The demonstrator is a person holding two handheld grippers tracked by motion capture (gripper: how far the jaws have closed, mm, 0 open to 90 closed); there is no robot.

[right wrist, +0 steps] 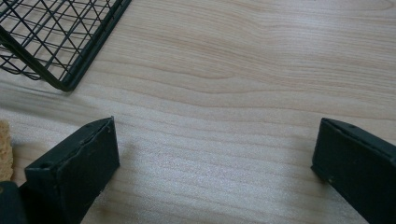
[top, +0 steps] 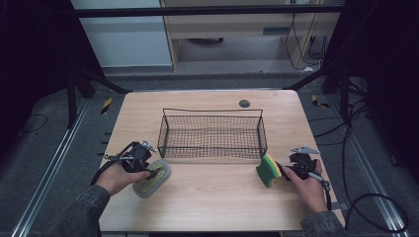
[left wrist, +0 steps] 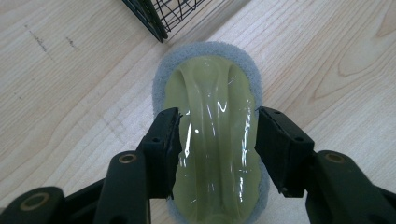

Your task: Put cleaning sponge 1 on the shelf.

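Observation:
A grey oval sponge [top: 148, 183] with a glossy yellow-green grip [left wrist: 215, 102] on top lies flat on the table, left of centre near the front. My left gripper [top: 154, 174] [left wrist: 217, 135] is over it, and its jaws press the two sides of that grip. A green and yellow sponge [top: 267, 170] stands on its edge at the right, just in front of the basket's right end. My right gripper [top: 282, 170] [right wrist: 215, 154] is just right of it and stands open over bare wood. A tan sliver of that sponge [right wrist: 4, 149] shows outside the left jaw.
A black wire basket [top: 212, 112] [left wrist: 154, 18] [right wrist: 56, 42] stands empty in the middle of the wooden table [top: 212, 197], just behind both sponges. A small dark disc [top: 244, 103] lies near the far edge. Black frame posts stand beyond the table's back corners.

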